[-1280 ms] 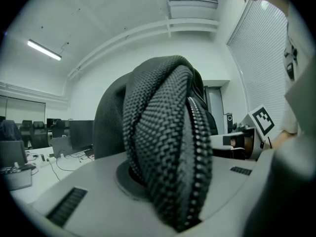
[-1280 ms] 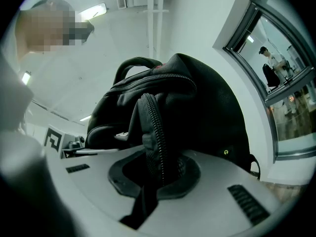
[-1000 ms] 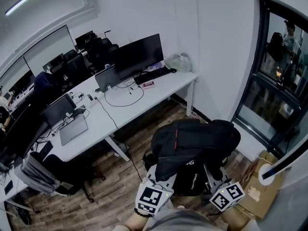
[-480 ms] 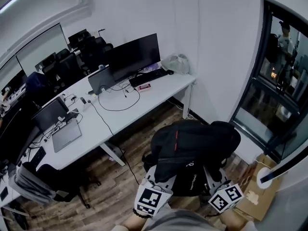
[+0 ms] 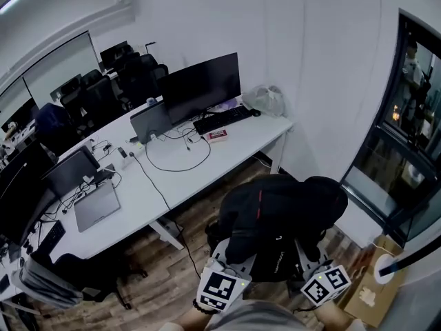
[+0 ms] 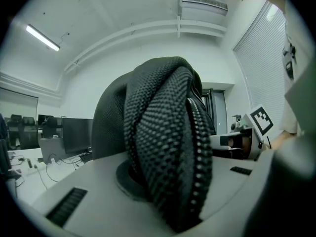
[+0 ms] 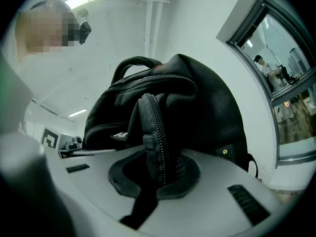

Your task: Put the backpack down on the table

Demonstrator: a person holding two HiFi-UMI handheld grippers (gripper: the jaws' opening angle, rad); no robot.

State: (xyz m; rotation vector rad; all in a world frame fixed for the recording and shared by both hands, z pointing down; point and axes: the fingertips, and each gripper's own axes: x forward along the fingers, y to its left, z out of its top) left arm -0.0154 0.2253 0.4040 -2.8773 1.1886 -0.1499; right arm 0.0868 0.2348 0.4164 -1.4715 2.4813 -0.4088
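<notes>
Black fabric backpack (image 5: 275,209) hangs in the air above the wood floor, just short of the long white bench (image 5: 172,185); its bulk runs side to side between the two tools, and its carry handle is on top in the right gripper view. Versus a second ago the bench end sits slightly nearer the pack in the head view, with the grips unchanged. Left tongs (image 6: 163,181) are nearly closed, pinching a padded mesh strap; right tongs (image 7: 158,172) are nearly closed on a zipper-edged fold.
</notes>
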